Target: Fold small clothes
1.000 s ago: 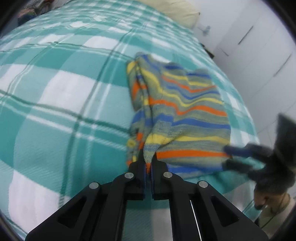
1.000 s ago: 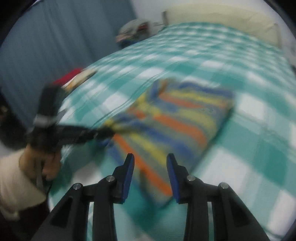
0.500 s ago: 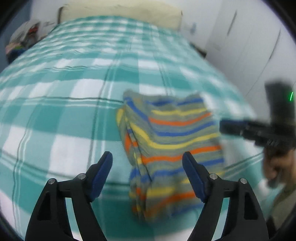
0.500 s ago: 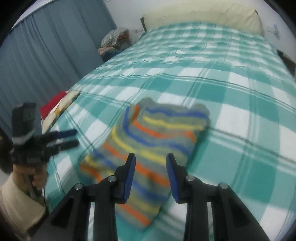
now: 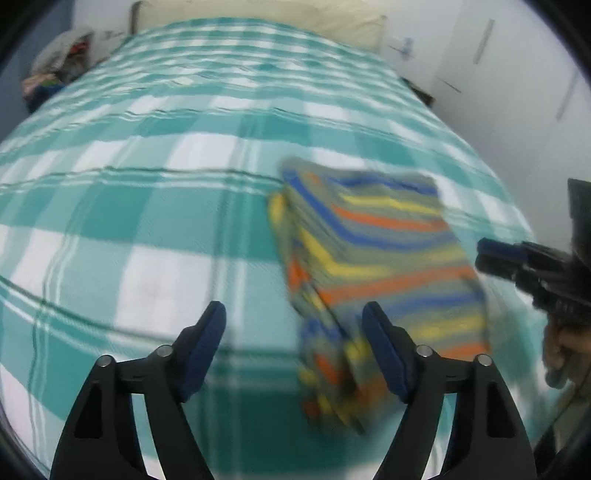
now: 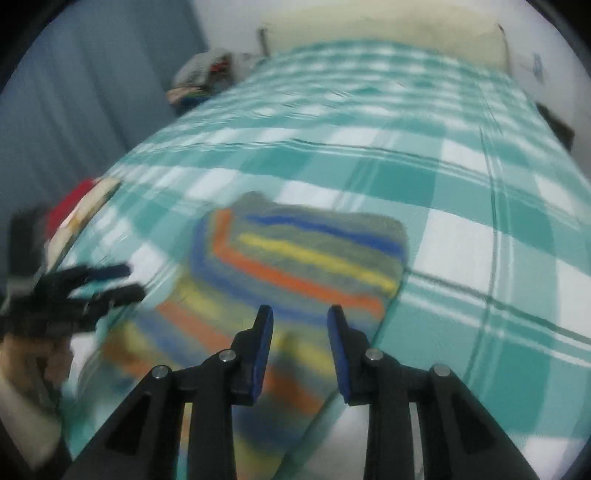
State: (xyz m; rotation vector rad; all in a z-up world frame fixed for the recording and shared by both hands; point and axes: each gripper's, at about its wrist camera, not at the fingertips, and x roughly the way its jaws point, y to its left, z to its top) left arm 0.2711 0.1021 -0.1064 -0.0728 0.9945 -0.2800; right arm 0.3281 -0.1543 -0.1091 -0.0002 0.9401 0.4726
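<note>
A folded knit garment (image 5: pixel 376 251) with blue, orange, yellow and grey stripes lies flat on the teal-and-white checked bed (image 5: pixel 147 184). My left gripper (image 5: pixel 293 308) hovers above its near left edge; its jaws are opening wide and nothing sits between them. In the right wrist view the same garment (image 6: pixel 303 254) lies just beyond my right gripper (image 6: pixel 300 310), which is open with a narrow gap and holds nothing. Each gripper shows in the other's view: the right gripper (image 5: pixel 491 254) at the garment's right side, the left gripper (image 6: pixel 135 281) at its left. Both views are motion-blurred.
A cream pillow (image 5: pixel 258 18) lies at the bed's head. A heap of clothes (image 5: pixel 55 66) sits off the far left corner. White wardrobe doors (image 5: pixel 517 74) stand to the right, a blue-grey curtain (image 6: pixel 92 92) to the left. A red and cream item (image 6: pixel 74 199) lies on the left edge.
The left gripper let go of the garment's near corner, opened wide and rose away. The garment now lies flat on the bed. The right gripper drew back from its edge.
</note>
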